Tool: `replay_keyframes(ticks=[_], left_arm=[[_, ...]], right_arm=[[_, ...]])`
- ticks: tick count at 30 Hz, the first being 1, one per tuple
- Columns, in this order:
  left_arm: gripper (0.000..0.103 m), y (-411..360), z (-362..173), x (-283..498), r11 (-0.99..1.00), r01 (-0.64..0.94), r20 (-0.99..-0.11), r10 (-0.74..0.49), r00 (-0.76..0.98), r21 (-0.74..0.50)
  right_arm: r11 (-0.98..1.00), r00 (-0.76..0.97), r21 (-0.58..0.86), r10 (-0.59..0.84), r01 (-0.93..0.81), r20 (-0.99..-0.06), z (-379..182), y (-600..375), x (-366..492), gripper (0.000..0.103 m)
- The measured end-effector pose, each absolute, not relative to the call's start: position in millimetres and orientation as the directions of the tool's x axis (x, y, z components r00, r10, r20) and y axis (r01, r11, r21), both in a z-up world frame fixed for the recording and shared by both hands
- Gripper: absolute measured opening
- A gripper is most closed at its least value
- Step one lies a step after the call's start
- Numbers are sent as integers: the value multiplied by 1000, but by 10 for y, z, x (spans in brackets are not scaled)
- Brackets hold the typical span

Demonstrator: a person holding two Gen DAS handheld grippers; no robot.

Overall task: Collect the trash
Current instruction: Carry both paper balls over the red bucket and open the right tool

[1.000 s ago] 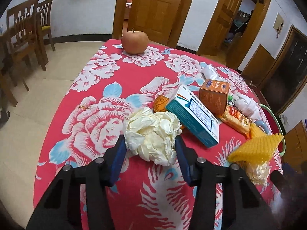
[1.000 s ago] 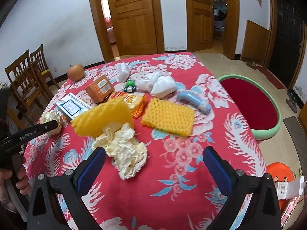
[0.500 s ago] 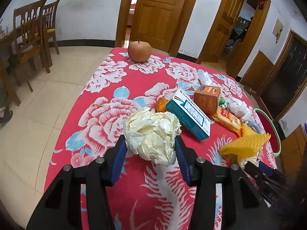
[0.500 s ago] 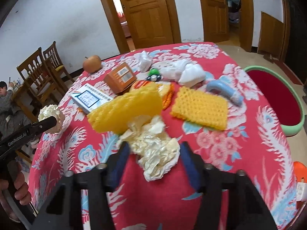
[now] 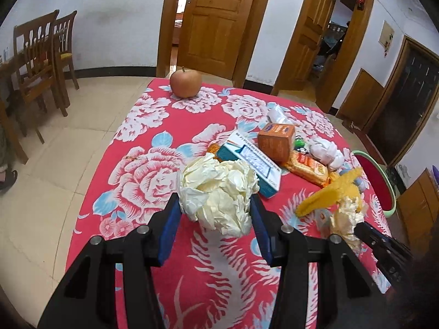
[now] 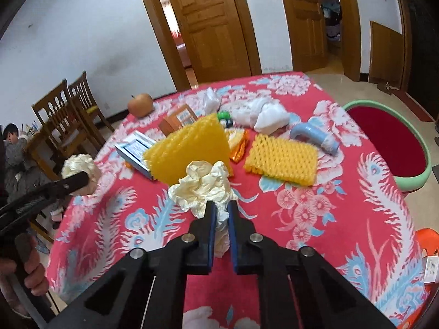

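Observation:
My left gripper (image 5: pixel 214 201) is shut on a crumpled cream paper ball (image 5: pixel 219 186), held just above the red flowered table (image 5: pixel 142 170). In the right wrist view that ball (image 6: pixel 78 164) shows at the far left. My right gripper (image 6: pixel 221 205) has its jaws closing tight on a second crumpled cream paper wad (image 6: pixel 204 183), and the pads press on its near end. This wad rests against a tilted yellow foam net (image 6: pixel 189 150). Another yellow foam net (image 6: pixel 281 159) lies flat to the right.
Further back lie a teal box (image 5: pixel 252 161), an orange box (image 5: pixel 275 139), a snack packet (image 5: pixel 307 166), white tissues (image 6: pixel 263 112), a blue tube (image 6: pixel 314 135) and an apple (image 6: pixel 140 104). A green basin (image 6: pixel 384 139) stands right of the table. Chairs (image 5: pixel 41 54) stand left.
The right jaws went from wide open to shut on the paper wad. The left gripper rose and drew back a little with its paper ball.

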State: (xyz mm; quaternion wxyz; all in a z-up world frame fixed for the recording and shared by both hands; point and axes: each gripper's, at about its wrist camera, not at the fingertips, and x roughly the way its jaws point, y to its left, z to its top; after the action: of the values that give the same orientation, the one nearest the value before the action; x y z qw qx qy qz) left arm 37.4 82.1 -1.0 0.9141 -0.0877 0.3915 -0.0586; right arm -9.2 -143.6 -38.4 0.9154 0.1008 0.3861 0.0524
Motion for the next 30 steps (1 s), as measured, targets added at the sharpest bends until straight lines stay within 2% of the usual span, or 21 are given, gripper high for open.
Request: replay_keyframes(ticks=[18, 30], left_arm=[[51, 228, 340, 228, 954, 211, -613, -298, 732, -211], [51, -520, 515, 441, 920, 350, -584, -385, 714, -178]], right_arm=[[962, 833, 272, 160, -12, -529, 355, -1974, -441, 10], [956, 857, 274, 52, 106, -512, 501, -2568, -261, 10]])
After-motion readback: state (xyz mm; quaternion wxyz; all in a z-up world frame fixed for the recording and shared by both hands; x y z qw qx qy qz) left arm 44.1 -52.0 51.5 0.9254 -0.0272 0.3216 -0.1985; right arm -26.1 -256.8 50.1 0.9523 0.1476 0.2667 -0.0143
